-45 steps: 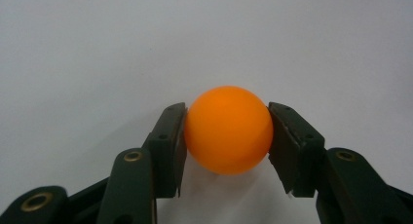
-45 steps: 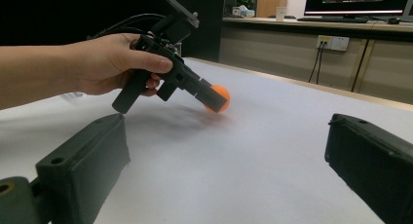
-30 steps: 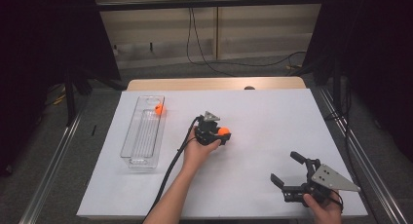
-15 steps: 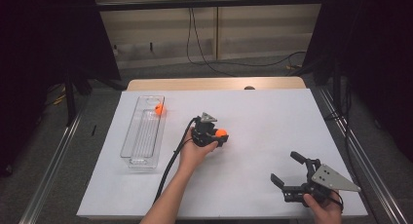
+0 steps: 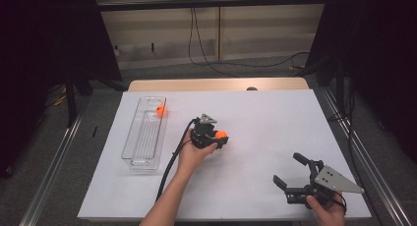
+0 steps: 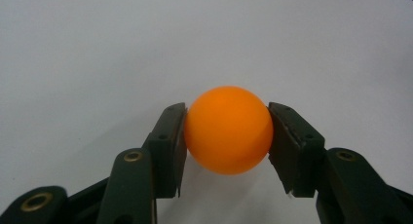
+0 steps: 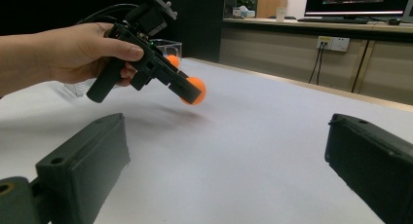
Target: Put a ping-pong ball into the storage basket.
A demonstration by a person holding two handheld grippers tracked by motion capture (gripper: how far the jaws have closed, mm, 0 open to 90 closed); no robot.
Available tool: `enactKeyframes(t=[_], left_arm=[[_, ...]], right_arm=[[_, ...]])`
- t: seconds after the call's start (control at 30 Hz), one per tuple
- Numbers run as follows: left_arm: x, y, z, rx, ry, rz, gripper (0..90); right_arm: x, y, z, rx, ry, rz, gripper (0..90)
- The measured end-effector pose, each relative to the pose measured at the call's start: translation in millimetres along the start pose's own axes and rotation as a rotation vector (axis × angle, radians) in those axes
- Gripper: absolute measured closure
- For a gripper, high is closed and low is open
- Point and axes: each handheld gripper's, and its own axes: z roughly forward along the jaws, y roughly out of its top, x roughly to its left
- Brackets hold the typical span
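Note:
An orange ball [image 5: 221, 135] hangs a little above the white table [image 5: 275, 118], and my left gripper [image 5: 220, 137] is shut on it near the table's middle. In the left gripper view both pads press the ball [image 6: 228, 129] from either side. The right gripper view shows that left gripper [image 7: 191, 93] tilted down with the ball [image 7: 198, 90] over its own shadow. A second orange ball [image 5: 161, 110] lies at the far end of a clear tray [image 5: 144, 140]. My right gripper [image 5: 286, 168] rests open near the front right, with nothing between its fingers [image 7: 87, 156].
The clear tray runs lengthwise along the table's left side. A black cable [image 5: 169, 169] trails from the left gripper toward the front edge. Bare white surface lies between the two grippers. Beyond the far edge are a wooden strip [image 5: 216, 83] and floor cables.
My left gripper has drifted slightly to the left with the orange ball still in it. The right gripper has stayed put.

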Motion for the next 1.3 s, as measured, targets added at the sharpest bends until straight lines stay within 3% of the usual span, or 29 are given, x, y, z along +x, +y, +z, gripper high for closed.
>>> enactKeyframes(t=[1.3], left_arm=[[10.9,-8.7,-27.7,0.021,0.019,-0.002,50.9]], right_arm=[[0.8,-0.2,0.5,0.003,-0.001,0.001,1.4]])
